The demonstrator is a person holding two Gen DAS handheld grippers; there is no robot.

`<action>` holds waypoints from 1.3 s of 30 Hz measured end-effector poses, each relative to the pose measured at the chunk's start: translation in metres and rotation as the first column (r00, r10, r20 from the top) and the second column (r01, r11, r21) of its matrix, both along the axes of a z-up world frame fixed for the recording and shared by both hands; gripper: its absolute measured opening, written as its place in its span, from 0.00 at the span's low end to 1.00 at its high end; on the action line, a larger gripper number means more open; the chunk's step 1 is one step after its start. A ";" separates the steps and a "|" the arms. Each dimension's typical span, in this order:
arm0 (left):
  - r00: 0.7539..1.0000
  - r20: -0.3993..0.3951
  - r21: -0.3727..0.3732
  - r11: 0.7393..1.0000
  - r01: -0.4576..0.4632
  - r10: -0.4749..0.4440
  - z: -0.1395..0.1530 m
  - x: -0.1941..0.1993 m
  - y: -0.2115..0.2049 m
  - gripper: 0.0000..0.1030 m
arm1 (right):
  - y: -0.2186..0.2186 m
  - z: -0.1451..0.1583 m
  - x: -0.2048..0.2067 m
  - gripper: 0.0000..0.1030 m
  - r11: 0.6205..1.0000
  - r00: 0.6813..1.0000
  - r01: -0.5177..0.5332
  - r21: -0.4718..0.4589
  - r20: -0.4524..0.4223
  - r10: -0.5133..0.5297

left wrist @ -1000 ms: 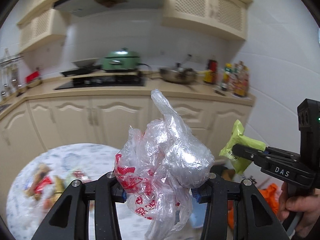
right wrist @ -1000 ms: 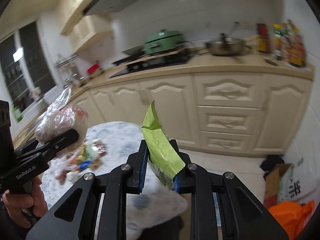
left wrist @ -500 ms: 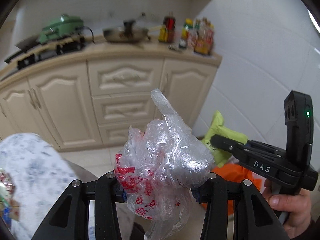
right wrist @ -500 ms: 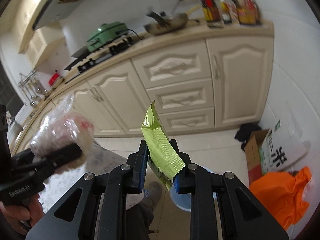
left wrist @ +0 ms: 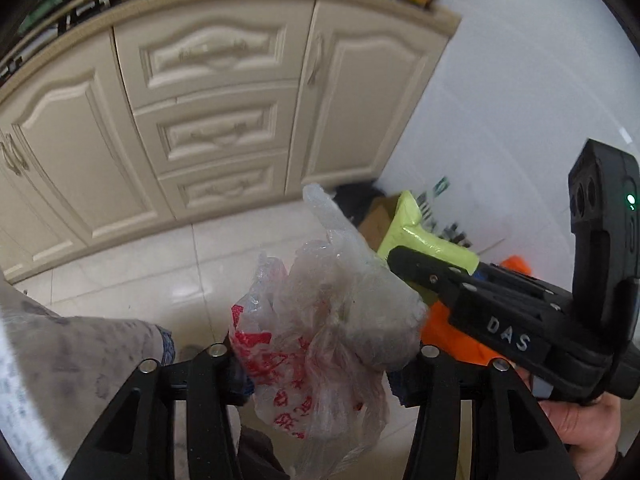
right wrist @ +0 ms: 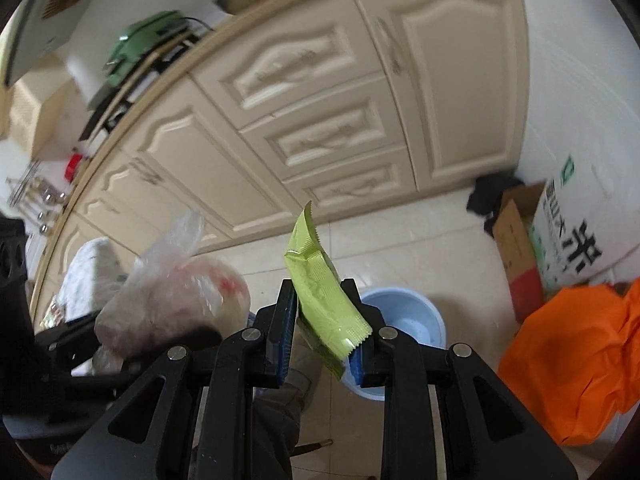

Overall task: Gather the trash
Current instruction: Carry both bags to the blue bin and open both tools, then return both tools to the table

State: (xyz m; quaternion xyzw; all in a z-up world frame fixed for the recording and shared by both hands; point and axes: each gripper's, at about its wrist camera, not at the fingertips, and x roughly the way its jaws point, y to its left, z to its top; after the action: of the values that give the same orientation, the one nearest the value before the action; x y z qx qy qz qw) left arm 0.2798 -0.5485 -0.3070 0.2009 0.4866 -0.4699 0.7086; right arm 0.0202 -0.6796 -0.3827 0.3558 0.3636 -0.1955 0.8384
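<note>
My left gripper [left wrist: 320, 364] is shut on a crumpled clear plastic bag with red print [left wrist: 320, 320], held over the floor. The bag also shows at the left of the right wrist view [right wrist: 172, 296]. My right gripper [right wrist: 324, 320] is shut on a lime-green snack wrapper [right wrist: 320, 292]. The wrapper and right gripper also show in the left wrist view [left wrist: 424, 236], just right of the bag. A light blue bin [right wrist: 404, 320] stands on the floor right below and behind the right gripper's fingers.
Cream kitchen cabinets [left wrist: 216, 120] run along the back. An orange bag [right wrist: 580, 360], a cardboard box [right wrist: 516, 248] and a white printed sack [right wrist: 568, 240] sit by the white wall at right. The patterned table edge [left wrist: 48, 360] is at left.
Both grippers have swung away from the table, to the right and downward toward the floor, still holding their items. The blue bin now sits under the right gripper.
</note>
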 end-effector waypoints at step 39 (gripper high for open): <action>0.819 0.330 -0.417 0.851 -0.320 0.470 0.211 -0.151 0.382 0.99 | 0.181 0.182 0.023 1.00 0.960 0.964 -0.123 -0.250 0.199 0.175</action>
State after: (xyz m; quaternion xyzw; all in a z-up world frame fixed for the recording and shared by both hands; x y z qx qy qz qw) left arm 0.1288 -0.1661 -0.0957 0.0635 0.2645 -0.3327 0.9030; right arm 0.0429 -0.4989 -0.2004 0.2445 0.2692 -0.1330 0.9220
